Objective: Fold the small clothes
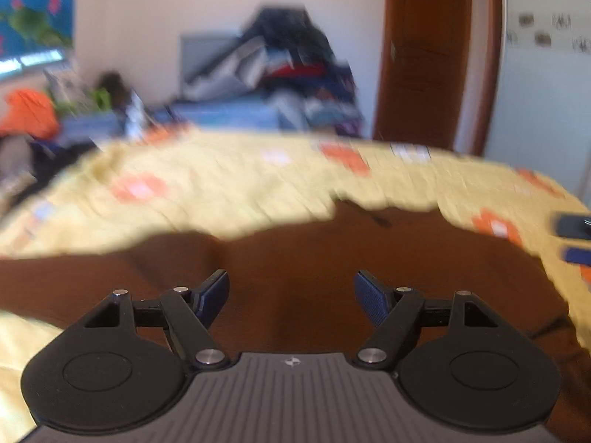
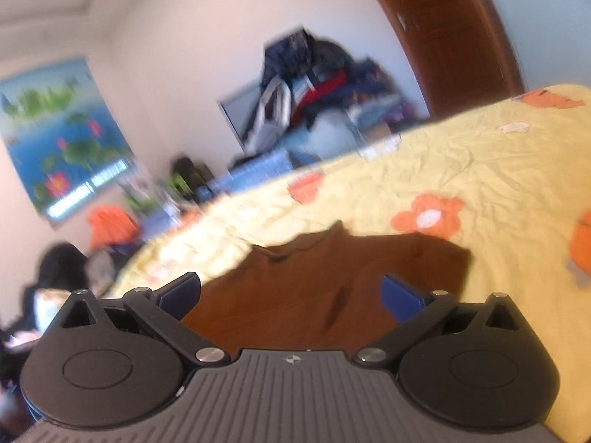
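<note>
Two grippers hung over a brown garment (image 1: 295, 258) that lay flat on a yellow bedspread (image 1: 229, 188) printed with orange flowers. The left gripper (image 1: 291, 297) had its blue ribbed pads (image 1: 371, 301) spread apart with nothing between them, only brown cloth below. The right gripper (image 2: 290, 297) stood wider still, likewise empty, above the same garment (image 2: 332, 277). In the right wrist view the garment's far edge was uneven and its right side ended in a straight edge, with open bedspread (image 2: 480, 170) beyond it on that side. The bedspread looked finely crinkled; the garment looked soft and matt, with one dark crease (both views were blurred). At the right edge of the left wrist view the other gripper's dark fingers (image 1: 574, 225) showed. Past the bed's far edge stood a heap of clothes (image 2: 317, 85) and a wooden door (image 2: 454, 26).
</note>
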`<state>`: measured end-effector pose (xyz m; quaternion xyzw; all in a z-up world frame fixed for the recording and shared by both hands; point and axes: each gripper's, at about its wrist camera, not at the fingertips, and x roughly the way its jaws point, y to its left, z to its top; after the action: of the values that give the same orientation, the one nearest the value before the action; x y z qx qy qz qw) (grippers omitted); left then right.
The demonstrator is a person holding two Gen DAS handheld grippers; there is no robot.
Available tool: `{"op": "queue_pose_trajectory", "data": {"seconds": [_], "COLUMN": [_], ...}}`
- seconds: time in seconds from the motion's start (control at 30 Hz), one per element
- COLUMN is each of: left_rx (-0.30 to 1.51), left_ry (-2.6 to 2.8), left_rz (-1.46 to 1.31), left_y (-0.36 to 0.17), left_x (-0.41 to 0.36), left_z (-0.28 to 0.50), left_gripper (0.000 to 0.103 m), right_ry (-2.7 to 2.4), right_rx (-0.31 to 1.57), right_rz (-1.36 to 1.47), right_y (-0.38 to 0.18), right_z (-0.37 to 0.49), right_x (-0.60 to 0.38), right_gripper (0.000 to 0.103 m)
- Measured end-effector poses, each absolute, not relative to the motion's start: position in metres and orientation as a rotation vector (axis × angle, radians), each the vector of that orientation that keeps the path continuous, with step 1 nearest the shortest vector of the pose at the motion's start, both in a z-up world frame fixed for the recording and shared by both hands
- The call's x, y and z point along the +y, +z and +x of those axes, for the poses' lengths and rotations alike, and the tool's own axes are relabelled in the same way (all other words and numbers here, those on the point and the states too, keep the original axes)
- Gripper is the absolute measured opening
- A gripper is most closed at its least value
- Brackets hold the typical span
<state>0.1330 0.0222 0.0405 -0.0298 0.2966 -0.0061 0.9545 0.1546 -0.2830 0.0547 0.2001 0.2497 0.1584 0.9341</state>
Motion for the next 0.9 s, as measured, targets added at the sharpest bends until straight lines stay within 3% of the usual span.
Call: {"op": "queue_pose_trajectory", "data": {"seconds": [0.1,0.17,0.37,0.5,0.77,0.87,0.9], "left_rx": [0.747,0.695,0.604,0.492,0.265,0.284,0.296], "left_ry": [-0.025,-0.014,-0.007,0.175,0.617,0.590,0.594], "left_rz": [-0.114,-0.042,-0.076,-0.338,-1.001,-1.138,-1.152], "left_y": [-0.005,-0.016,0.015,0.032,0.003,-0.016,-0.021], "left_x": [0.021,0.027,0.065,0.155,0.361,0.399,0.405], "left_z": [0.158,0.155,0.120,0.083,0.036,0.045,0.050], "left_gripper": [0.074,0.076,0.075,0.077,0.077,0.076,0.071], "right_ry": [0.287,0.248,0.278,0.263,0.258,0.257,0.257], "right_rx": [0.669,0.748,0.671,0.674,0.668,0.667,0.667], "right_rz": [0.316,0.223,-0.011,-0.058,-0.049,-0.050,-0.050], "right_y": [0.025,0.000,-0.013,-0.015,-0.010,-0.010,-0.010], "right_z": [0.207,0.222,0.203,0.201,0.203,0.203,0.203], "right_x": [-0.265,-0.259,-0.241,-0.234,-0.235,-0.234,-0.234], "right_gripper": [0.100,0.103,0.103,0.103,0.103,0.103,0.103]}}
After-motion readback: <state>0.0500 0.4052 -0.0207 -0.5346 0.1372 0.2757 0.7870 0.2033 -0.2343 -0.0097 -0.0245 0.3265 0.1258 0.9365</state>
